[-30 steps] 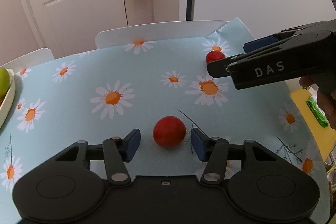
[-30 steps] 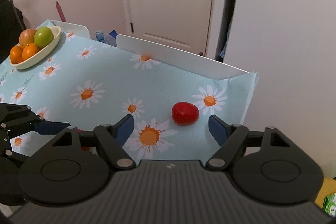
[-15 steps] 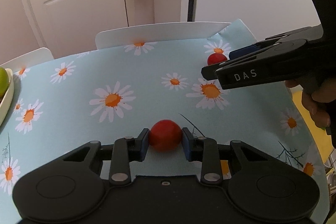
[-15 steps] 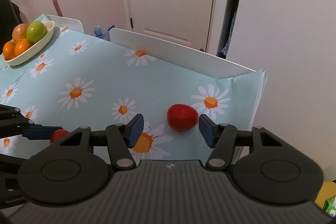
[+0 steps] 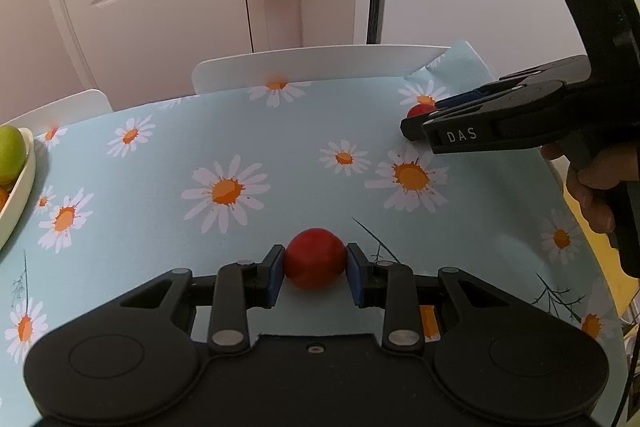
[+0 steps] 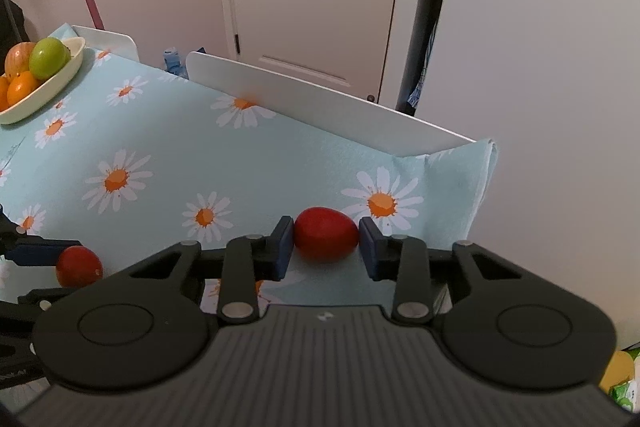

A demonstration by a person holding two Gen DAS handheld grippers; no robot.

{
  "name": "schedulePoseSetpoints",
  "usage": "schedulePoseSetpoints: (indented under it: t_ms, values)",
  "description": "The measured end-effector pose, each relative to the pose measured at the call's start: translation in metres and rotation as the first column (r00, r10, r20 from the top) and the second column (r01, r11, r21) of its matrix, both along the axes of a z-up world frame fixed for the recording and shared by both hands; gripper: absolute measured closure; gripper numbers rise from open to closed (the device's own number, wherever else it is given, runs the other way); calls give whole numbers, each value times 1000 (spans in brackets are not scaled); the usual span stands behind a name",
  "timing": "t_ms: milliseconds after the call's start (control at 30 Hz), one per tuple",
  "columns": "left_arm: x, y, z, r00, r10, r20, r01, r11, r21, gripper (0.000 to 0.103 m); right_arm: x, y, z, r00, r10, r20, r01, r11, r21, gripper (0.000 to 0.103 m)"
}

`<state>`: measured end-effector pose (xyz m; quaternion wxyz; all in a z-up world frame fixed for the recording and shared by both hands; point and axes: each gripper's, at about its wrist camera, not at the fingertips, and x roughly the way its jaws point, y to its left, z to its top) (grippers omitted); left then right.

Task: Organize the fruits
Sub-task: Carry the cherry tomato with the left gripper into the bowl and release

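My left gripper (image 5: 315, 264) is shut on a round red fruit (image 5: 315, 257) that rests on the daisy tablecloth (image 5: 224, 147). My right gripper (image 6: 326, 241) has its pads at both sides of an oval red fruit (image 6: 326, 233) near the table's far right corner; the left pad touches it and a thin gap shows at the right pad. The same oval fruit (image 5: 419, 110) peeks out behind the right gripper's fingers in the left wrist view. The left gripper's fruit (image 6: 78, 265) shows at lower left in the right wrist view.
A cream bowl (image 6: 52, 91) with a green apple (image 6: 49, 57), oranges and another fruit stands at the table's far left; its rim (image 5: 22, 183) shows in the left wrist view. White chair backs (image 5: 312, 61) line the far table edge. A door and wall stand behind.
Both grippers have closed in: the left from open to clamped on the round red fruit, the right from wide open to nearly clamped around the oval red fruit.
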<state>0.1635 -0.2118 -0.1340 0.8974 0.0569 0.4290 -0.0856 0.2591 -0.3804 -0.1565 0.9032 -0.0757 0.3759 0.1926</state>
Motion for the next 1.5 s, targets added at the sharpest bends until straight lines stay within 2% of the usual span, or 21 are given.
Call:
schedulePoseSetpoints:
  t_ms: [300,767,1133,1500]
  values:
    - [-10,12,23,999,26,39,-25,999,-19,67,-13,2,26,1000,2,10,-2,999,34,53]
    - [-38,58,85,984,116,136,-113,993,-32,67,-49,43,100,995,75,62,-80,994,80,53]
    - [-41,143,123,959,200,198,-198,980,-32,67,-56,130,142,984,159,86,-169,979,118,53]
    - [-18,251,134,953,230,197,-229,973,-24,67,-33,240,160,982,173,70,-182,970,159,53]
